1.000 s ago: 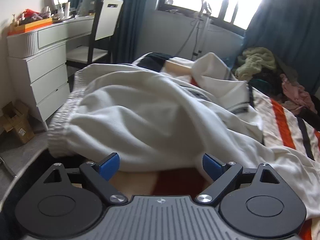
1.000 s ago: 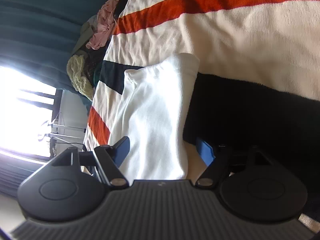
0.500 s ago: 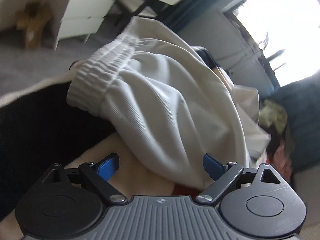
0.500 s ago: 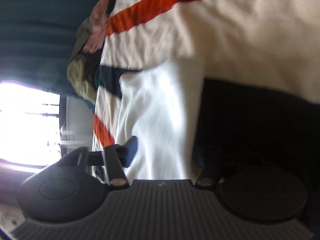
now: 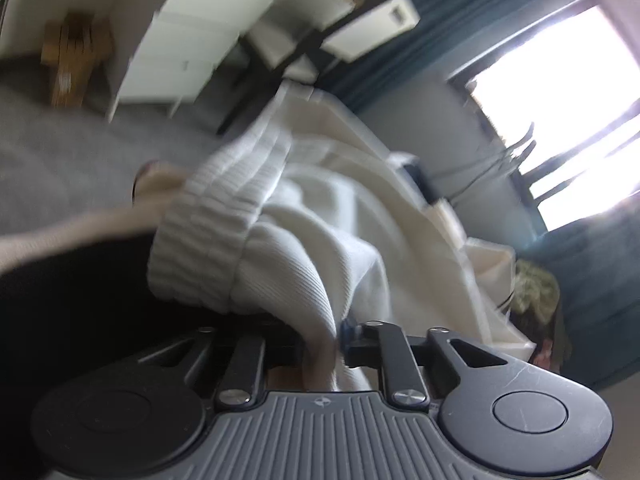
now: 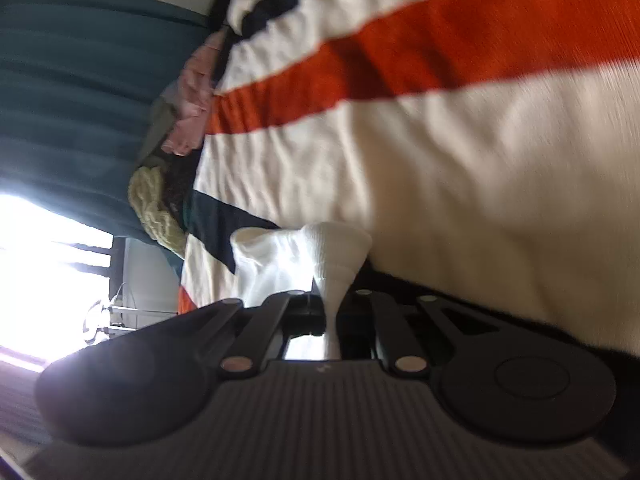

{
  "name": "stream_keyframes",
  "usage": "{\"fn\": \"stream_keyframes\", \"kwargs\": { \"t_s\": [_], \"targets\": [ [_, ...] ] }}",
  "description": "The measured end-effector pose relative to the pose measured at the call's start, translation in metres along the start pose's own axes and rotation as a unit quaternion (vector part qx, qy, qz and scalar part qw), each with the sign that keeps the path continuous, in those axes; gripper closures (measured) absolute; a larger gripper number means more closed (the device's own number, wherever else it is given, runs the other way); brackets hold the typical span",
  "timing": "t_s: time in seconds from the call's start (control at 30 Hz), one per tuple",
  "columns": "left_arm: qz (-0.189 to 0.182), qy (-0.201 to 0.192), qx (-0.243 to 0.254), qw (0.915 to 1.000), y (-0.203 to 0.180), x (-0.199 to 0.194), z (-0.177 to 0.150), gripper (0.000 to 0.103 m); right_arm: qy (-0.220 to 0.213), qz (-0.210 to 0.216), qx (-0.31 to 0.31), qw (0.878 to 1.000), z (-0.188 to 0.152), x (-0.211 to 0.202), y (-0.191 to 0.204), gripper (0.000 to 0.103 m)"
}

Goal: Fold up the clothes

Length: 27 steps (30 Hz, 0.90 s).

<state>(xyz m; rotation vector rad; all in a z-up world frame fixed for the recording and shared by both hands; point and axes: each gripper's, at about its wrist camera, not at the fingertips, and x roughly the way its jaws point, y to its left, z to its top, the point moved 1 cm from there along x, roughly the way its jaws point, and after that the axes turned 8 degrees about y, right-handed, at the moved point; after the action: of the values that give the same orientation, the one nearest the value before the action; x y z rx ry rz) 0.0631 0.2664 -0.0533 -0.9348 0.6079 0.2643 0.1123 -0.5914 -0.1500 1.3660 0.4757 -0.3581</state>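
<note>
The left gripper [image 5: 326,340] is closing on the white garment [image 5: 320,240] beside its elastic waistband [image 5: 208,240]; the right gripper [image 6: 332,316] pinches the garment's cuff [image 6: 336,256] at lower centre

A cream bed blanket with orange and navy stripes [image 6: 460,152], teal curtains [image 6: 80,80], white drawer unit [image 5: 192,48], bright window [image 5: 560,100].
</note>
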Motion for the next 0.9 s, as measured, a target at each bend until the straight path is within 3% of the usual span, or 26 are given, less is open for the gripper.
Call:
{"fn": "stream_keyframes", "kwargs": {
  "t_s": [0.07, 0.17, 0.27, 0.37, 0.43, 0.53, 0.63, 0.67, 0.7, 0.77, 0.9],
  "targets": [
    [-0.025, -0.056, -0.014, 0.998, 0.002, -0.025, 0.003, 0.09, -0.025, 0.008, -0.02, 0.999, 0.0, -0.008, 0.008, 0.097],
    [-0.061, -0.091, -0.072, 0.9913, 0.019, -0.057, 0.007, 0.091, -0.072, 0.008, -0.034, 0.997, 0.002, -0.026, 0.014, 0.097],
    [-0.051, -0.058, -0.099, 0.9921, 0.033, -0.07, 0.0, 0.091, -0.098, -0.046, -0.007, 0.994, 0.002, -0.039, 0.003, 0.097],
    [0.006, -0.021, -0.086, 0.996, 0.035, -0.075, -0.007, 0.09, -0.092, -0.132, 0.063, 0.985, 0.001, -0.042, -0.024, 0.097],
    [0.051, -0.002, -0.068, 0.9964, 0.032, -0.074, -0.01, 0.087, -0.088, -0.135, 0.098, 0.982, -0.004, -0.042, -0.039, 0.096],
    [0.088, 0.007, -0.037, 0.9954, 0.022, -0.075, -0.012, 0.081, -0.097, -0.163, 0.051, 0.98, -0.009, -0.044, -0.024, 0.093],
    [0.115, 0.004, -0.003, 0.9934, 0.009, -0.08, -0.019, 0.06, -0.105, -0.18, 0.014, 0.978, -0.014, -0.045, -0.015, 0.09],
    [0.128, 0.001, 0.003, 0.9918, 0.004, -0.081, -0.022, 0.046, -0.106, -0.197, 0.005, 0.975, -0.015, -0.046, -0.013, 0.081],
    [0.142, -0.003, 0.008, 0.9898, 0.0, -0.082, -0.026, 0.033, -0.117, -0.227, -0.002, 0.967, -0.017, -0.048, -0.01, 0.053],
    [0.17, -0.012, 0.021, 0.9852, -0.011, -0.084, -0.036, 0.021, -0.151, -0.277, -0.013, 0.949, -0.024, -0.058, -0.003, 0.017],
    [0.191, -0.048, 0.089, 0.9764, -0.045, -0.096, -0.077, 0.015, -0.201, -0.272, -0.068, 0.939, -0.046, -0.072, 0.025, 0.017]
  ]
}}
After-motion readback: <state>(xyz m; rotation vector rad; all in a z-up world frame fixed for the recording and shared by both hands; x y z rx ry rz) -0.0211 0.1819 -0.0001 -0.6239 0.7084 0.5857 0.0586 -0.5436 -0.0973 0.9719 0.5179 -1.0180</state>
